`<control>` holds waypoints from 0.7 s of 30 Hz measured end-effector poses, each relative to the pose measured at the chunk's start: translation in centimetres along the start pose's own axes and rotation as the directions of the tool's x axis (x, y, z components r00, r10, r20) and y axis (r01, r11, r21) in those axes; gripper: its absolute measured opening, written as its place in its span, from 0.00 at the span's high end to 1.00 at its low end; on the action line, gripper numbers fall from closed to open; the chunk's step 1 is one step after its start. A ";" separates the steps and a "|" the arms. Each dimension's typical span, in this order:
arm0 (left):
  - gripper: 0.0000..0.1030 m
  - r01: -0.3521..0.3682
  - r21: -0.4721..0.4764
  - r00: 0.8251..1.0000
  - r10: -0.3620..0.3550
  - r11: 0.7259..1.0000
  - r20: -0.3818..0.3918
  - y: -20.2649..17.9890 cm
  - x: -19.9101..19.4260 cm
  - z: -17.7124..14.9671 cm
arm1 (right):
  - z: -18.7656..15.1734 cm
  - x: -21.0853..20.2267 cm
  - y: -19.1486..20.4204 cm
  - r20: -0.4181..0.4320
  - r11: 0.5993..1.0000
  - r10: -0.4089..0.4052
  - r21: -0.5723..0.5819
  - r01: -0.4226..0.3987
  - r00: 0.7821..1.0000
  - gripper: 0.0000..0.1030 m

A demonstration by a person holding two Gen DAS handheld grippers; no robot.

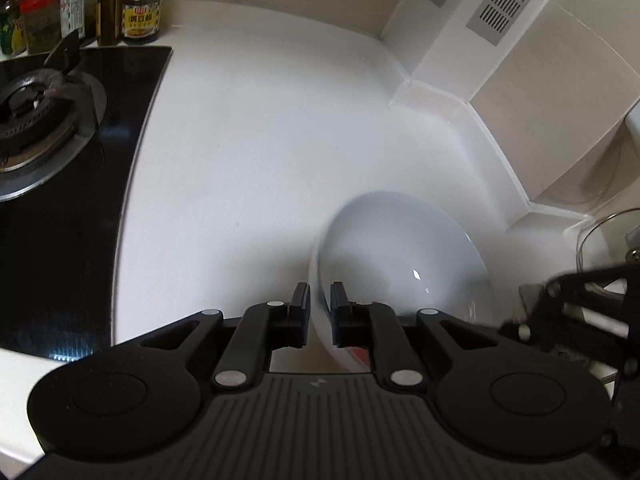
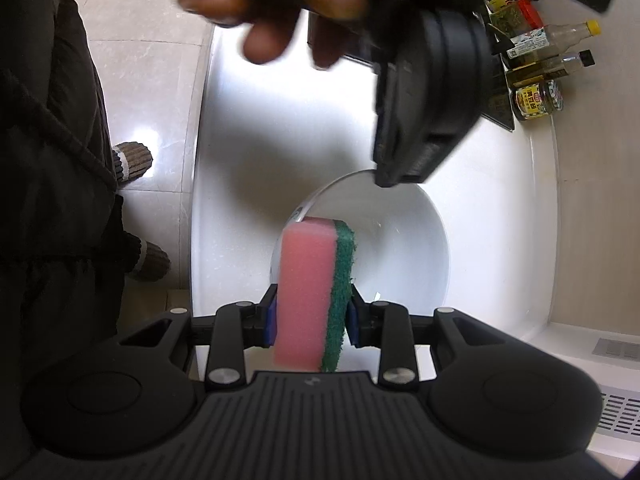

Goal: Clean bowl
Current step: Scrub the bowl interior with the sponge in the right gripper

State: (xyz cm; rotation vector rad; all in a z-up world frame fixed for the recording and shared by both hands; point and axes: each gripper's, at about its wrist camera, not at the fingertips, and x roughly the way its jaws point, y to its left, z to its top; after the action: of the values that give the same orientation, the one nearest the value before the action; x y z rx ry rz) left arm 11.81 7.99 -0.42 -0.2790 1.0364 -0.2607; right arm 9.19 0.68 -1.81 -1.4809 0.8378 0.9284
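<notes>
Bowl (image 1: 404, 256) sat tilted above the white tabletop (image 1: 256, 152), its rim pinched by the left tongs (image 1: 320, 312). The right tongs (image 2: 312, 312) clenched a pink-and-green sponge (image 2: 316, 292) at its edge; scrubbing had probably barely begun. A stove (image 1: 52, 128) and jars (image 1: 142, 12) stood far left.

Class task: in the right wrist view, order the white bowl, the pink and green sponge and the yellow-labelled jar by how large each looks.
1. White bowl, partly hidden.
2. Sponge; held in the right gripper close to the camera, so it looks larger than it really is.
3. Yellow-labelled jar, far off at the counter's back.
</notes>
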 end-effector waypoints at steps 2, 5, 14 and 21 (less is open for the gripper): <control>0.86 -0.017 0.019 1.000 0.017 1.000 0.004 -0.2 0.6 0.2 | 0.3 0.3 -0.5 0.002 1.000 -0.003 -0.006 0.003 1.000 0.73; 0.90 -0.033 0.057 0.999 0.033 0.998 0.008 -0.4 1.6 1.1 | 0.8 0.6 -1.1 0.012 1.000 -0.007 -0.021 0.007 1.000 0.73; 0.91 0.006 0.096 0.998 0.000 0.995 -0.061 -0.5 4.0 4.7 | 0.0 1.7 -2.1 -0.018 0.995 -0.022 -0.097 0.020 1.000 0.73; 0.88 -0.029 0.018 0.999 0.030 0.999 -0.014 -0.2 0.8 0.9 | -2.9 -2.3 1.6 -0.014 0.996 -0.014 -0.088 0.013 1.000 0.73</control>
State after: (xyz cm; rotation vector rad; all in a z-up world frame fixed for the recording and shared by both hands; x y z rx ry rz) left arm 12.94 7.58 -0.56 -0.2461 1.0514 -0.2453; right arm 7.00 -2.36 -0.28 -1.5688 0.8058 0.9557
